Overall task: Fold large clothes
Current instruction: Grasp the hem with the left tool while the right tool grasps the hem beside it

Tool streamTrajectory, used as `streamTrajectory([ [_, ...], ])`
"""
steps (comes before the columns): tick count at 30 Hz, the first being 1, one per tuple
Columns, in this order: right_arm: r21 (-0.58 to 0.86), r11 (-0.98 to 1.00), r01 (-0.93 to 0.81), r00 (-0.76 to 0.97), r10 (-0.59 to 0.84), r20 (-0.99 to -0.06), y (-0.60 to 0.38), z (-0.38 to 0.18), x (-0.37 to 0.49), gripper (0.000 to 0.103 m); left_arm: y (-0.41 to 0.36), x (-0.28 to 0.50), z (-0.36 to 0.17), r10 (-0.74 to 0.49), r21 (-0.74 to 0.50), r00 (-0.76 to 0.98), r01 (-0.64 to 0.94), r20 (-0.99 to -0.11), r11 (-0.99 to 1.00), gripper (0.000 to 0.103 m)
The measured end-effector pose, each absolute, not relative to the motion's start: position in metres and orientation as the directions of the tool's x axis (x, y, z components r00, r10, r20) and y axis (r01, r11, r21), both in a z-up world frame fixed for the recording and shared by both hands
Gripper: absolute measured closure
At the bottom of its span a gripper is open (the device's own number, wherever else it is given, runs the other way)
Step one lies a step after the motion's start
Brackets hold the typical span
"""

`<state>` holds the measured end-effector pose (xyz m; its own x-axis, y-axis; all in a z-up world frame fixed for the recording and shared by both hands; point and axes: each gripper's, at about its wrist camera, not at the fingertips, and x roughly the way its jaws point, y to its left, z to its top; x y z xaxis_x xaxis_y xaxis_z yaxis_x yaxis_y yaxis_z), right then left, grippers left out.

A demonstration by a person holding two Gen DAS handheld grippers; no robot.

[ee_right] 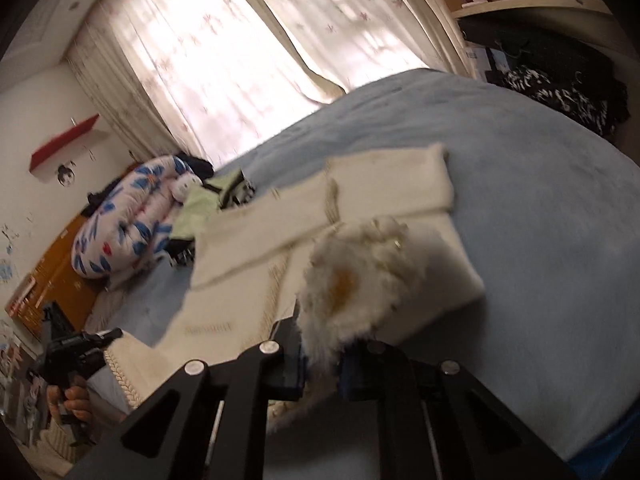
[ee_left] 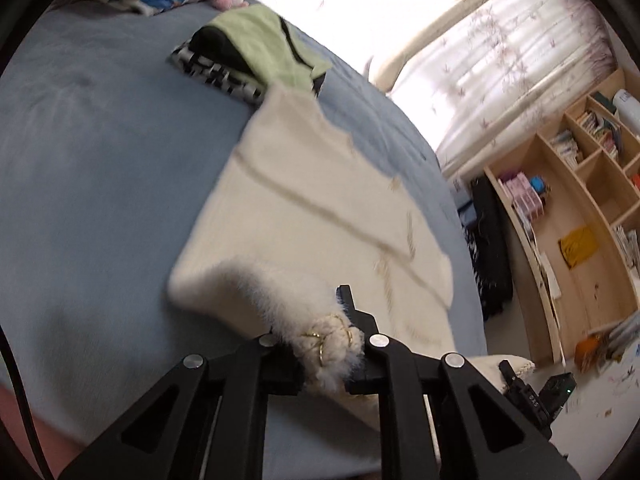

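Left gripper point(ee_left: 324, 344) clamped on sweater's point(ee_left: 320, 200) fluffy hem | right gripper point(ee_right: 320, 344) pinching the other fluffy corner | sweater flat on bed point(ee_left: 100, 160), stretching toward twelve o'clock | both corners raised so I can fold it over, I reckon.

We see a bed point(ee_left: 100, 152) under a pale blue cover, our landmark. Beyond its far side, floral sheer curtains point(ee_right: 224, 48) glow with daylight. At its head lies a rolled flowered quilt point(ee_right: 128, 216) against a white wall. Off its foot stands a light wooden shelf unit point(ee_left: 580, 200) holding books.
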<state>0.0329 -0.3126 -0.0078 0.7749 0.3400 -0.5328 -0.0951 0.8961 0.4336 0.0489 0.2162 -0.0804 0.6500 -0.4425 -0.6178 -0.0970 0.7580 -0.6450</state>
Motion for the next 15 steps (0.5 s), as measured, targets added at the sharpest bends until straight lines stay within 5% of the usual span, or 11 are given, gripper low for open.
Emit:
streamTrajectory([
  [8,0.461,0.887,-0.034,0.801,0.3,-0.519,-0.319,0.014,0.144,0.092,0.219,0.165,-0.059,-0.381,-0.634,0.716,-0.111,-0.585,0.765,0.093],
  [15,0.428,0.898,0.099,0.735,0.224,-0.64,-0.323,-0.025,0.259,0.09,0.212,0.276,-0.092,-0.308,-0.541,0.681,-0.155,-0.665,0.827,0.091],
])
